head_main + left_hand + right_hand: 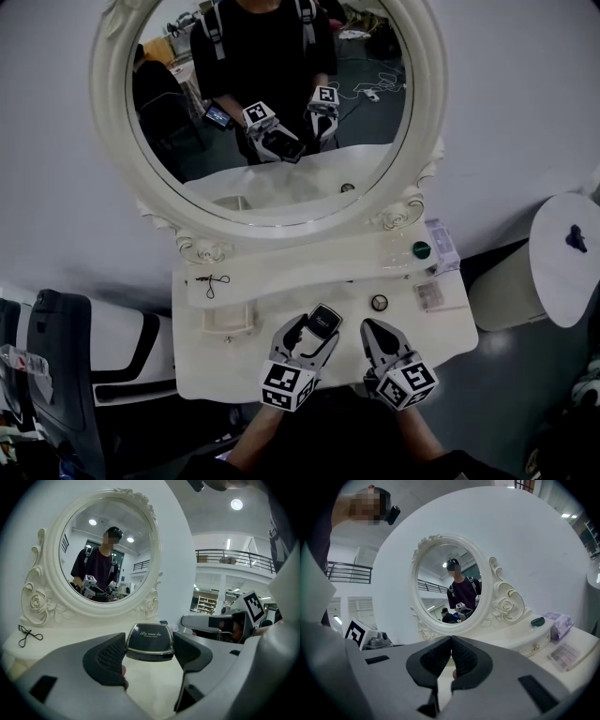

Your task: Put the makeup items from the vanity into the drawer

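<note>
A black compact with gold script on its lid (150,640) sits between the pads of my left gripper (150,652), held just above the white vanity top (70,639). In the head view the compact (325,321) pokes out past the left gripper (314,332), near the vanity's front middle. My right gripper (373,328) hovers beside it to the right, jaws shut with nothing between them; its pads meet at the tips (451,641). A small drawer (228,319) stands pulled out at the left, under the shelf.
An eyelash curler (214,282) lies on the shelf at left. A small round pot (379,303), an eyeshadow palette (429,296), a green lid (421,249) and a tissue pack (442,246) sit to the right. A dark chair (56,366) stands left, a round white stool (562,262) right.
</note>
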Demonstrator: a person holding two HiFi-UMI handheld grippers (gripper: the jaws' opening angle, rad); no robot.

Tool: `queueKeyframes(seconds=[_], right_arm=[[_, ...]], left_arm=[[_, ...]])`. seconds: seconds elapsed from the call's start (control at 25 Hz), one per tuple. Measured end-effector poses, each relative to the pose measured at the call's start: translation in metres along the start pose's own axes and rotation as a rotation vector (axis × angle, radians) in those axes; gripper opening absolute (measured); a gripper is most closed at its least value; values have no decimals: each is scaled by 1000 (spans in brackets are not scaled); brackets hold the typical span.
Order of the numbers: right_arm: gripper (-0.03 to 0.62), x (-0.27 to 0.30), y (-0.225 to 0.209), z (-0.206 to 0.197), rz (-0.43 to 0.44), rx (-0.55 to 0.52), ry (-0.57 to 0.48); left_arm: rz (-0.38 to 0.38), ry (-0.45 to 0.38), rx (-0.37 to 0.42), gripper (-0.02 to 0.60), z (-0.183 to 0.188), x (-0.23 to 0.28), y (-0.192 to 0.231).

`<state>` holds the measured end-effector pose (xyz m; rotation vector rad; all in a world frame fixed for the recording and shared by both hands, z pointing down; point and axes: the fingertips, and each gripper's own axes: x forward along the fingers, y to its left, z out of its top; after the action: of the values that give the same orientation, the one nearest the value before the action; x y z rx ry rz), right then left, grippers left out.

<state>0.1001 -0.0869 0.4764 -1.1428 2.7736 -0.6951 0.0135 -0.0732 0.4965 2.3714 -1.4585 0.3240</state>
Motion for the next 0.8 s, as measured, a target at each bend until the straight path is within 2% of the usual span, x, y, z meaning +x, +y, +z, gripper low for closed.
queueKeyframes(seconds=[0.16, 0.32, 0.8], right_arm=[[23, 9, 6, -4, 21, -2, 11], [23, 24, 21, -11, 64, -5, 37], [23, 82, 87, -45, 240, -24, 145]], left_arm=[[34, -9, 1, 318, -2, -7, 11], [79, -35, -42, 318, -3, -23, 29], [312, -50, -179, 318, -34, -98, 116]])
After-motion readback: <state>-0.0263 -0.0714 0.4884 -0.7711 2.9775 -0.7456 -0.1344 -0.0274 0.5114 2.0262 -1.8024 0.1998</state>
